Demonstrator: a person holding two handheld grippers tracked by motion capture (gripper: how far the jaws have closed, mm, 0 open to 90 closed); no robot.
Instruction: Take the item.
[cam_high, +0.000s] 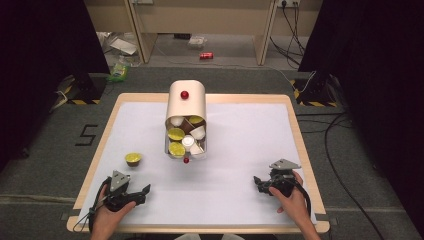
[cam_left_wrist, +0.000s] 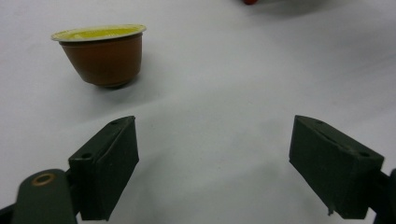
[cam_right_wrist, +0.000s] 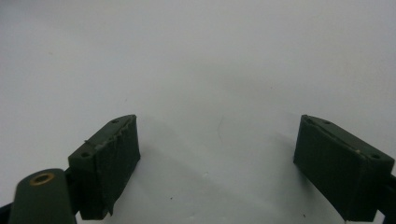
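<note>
Capsules (cam_high: 176, 134) fill the tipped cream bin (cam_high: 186, 102); one capsule (cam_left_wrist: 102, 53) sits outside, both hand-held grippers wide open, empty.

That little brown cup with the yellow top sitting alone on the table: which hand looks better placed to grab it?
Probably the left. The left gripper sits just below the lone cup, jaws open, and the left gripper view shows the cup just ahead. The right gripper lies across the table, facing bare surface.

We see a red object (cam_left_wrist: 250, 1) cut off by the top edge of the left gripper view. In the high view, the cream dispenser (cam_high: 186, 102) hides its farther capsules.
</note>
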